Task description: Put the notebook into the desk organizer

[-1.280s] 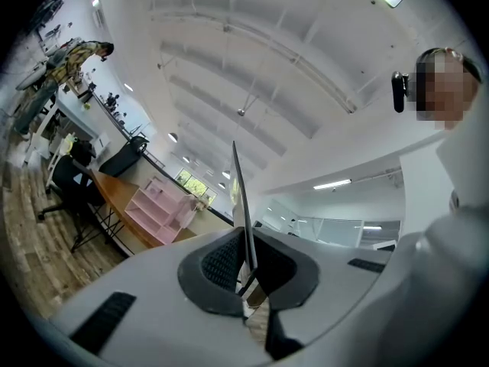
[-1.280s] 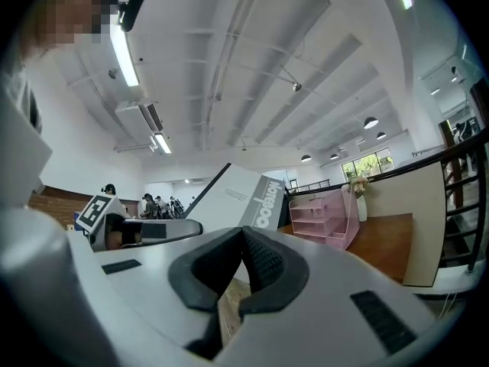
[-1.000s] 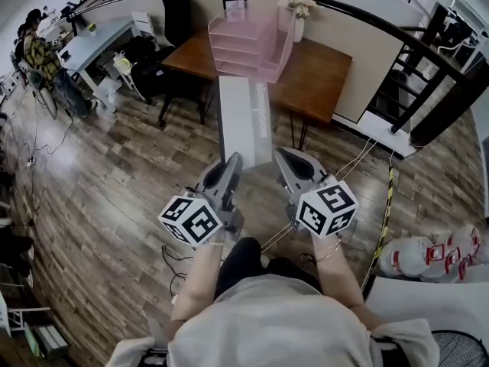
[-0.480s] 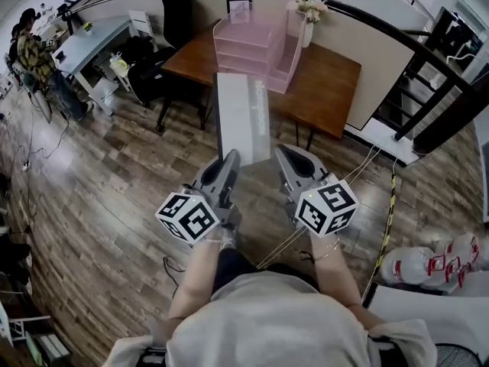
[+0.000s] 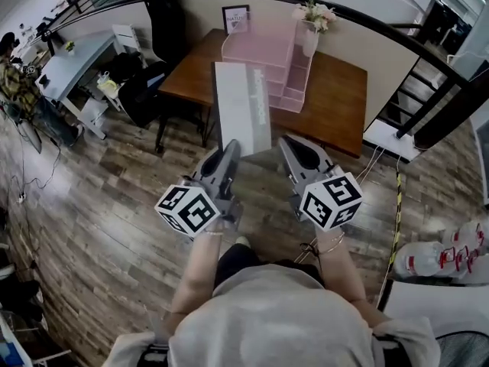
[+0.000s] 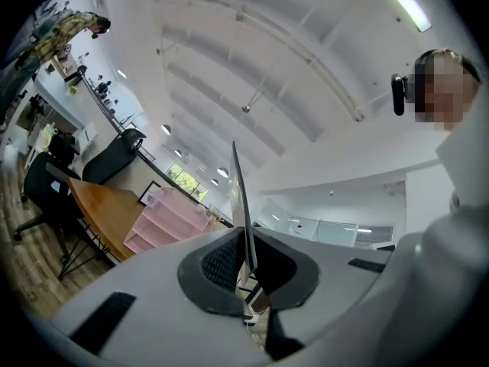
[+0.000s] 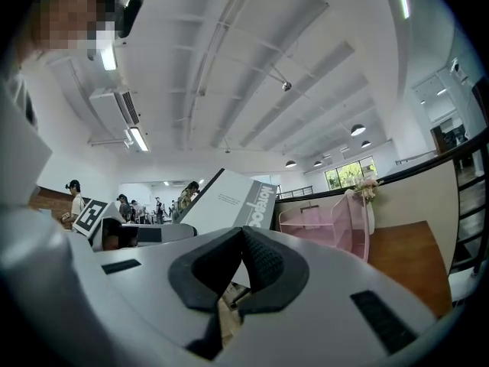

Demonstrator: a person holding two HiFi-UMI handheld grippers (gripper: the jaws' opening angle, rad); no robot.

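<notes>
Head view: the left gripper (image 5: pixel 231 148) pinches the near left corner of the notebook (image 5: pixel 242 105), pads pressed on its thin edge. The notebook's long axis runs straight away from the person, far end aimed at the pink desk organizer (image 5: pixel 263 50) on the wooden desk (image 5: pixel 336 102). The right gripper (image 5: pixel 290 144), jaws pressed together on nothing, hangs just beside the near right corner.
</notes>
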